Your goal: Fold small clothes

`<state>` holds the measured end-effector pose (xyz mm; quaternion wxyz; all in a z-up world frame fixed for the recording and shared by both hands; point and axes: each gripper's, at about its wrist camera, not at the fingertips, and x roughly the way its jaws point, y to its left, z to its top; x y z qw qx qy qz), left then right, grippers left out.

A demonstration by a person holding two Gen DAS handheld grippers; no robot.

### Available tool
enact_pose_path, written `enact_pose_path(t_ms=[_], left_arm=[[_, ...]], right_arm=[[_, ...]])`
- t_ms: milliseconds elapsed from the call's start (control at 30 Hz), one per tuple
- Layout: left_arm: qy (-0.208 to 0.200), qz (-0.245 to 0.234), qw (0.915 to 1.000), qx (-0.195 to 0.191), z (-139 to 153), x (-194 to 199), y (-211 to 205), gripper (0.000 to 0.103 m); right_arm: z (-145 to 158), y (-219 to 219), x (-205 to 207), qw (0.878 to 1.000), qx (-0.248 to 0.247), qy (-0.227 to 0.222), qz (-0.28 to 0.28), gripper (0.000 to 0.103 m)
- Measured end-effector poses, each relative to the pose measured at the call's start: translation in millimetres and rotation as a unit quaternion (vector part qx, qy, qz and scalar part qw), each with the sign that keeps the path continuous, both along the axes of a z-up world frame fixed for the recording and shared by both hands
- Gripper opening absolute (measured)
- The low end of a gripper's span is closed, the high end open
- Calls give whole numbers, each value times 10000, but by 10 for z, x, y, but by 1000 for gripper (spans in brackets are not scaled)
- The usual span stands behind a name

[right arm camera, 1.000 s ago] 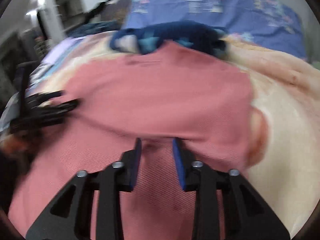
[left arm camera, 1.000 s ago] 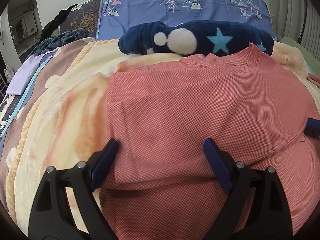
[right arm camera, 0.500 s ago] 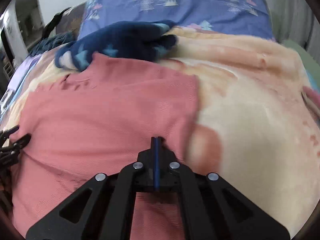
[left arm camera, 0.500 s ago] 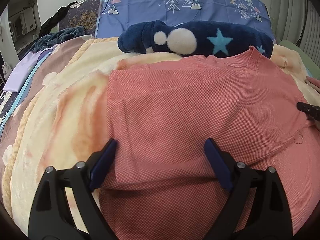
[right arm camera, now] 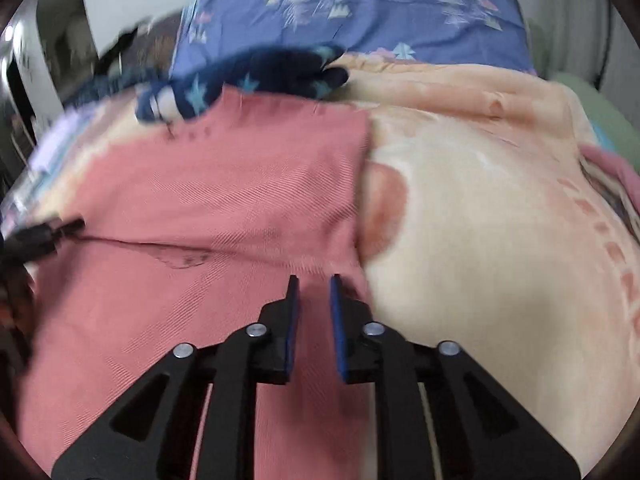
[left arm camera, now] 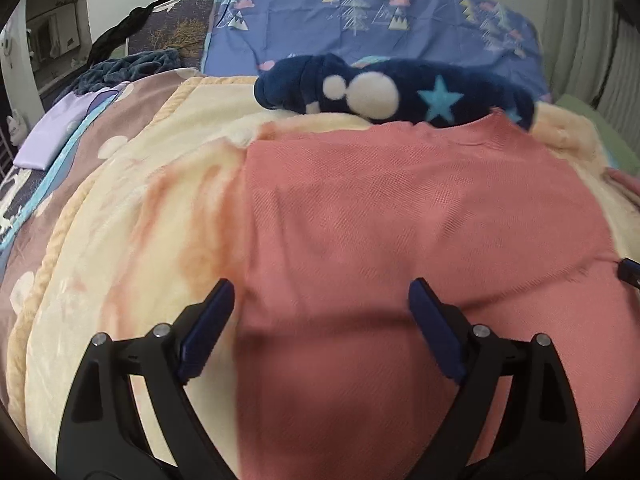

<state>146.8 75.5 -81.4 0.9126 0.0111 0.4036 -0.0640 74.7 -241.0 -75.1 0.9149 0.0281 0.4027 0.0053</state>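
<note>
Pink garment (right arm camera: pixel 224 200) beneath right gripper's (right arm camera: pixel 313 292) opening jaws.

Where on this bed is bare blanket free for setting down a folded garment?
Free: cream blanket right of the pink garment, and the strip along its left edge. Crowded: the far end, where the navy star plush meets the pillow.

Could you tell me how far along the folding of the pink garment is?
Done: pink garment has one fold across it, lying on the blanket. In hand: nothing; left gripper is open above it, right gripper is opening, holding nothing. Left: further folds.
</note>
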Motion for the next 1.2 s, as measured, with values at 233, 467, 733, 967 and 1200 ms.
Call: enact_pose_path(t_ms=[233, 467, 733, 967, 1200], left_arm=[[343, -336, 9985, 257, -118, -900, 382, 88], [588, -682, 9955, -308, -142, -1444, 591, 72], [782, -1255, 9861, -754, -120, -2084, 586, 67], [989, -1584, 9733, -1338, -105, -2639, 635, 61], [1009, -1370, 9755, -1395, -175, -2561, 529, 61]], right_arm=[[-88, -290, -709, 9968, 689, 260, 324, 25], [-194, -314, -1174, 9856, 1474, 536, 631, 27], [-267, -358, -1765, 9771, 1906, 675, 663, 27], [-291, -362, -2243, 9674, 2264, 728, 869, 33], [-353, -249, -2142, 9645, 2317, 729, 1041, 42]])
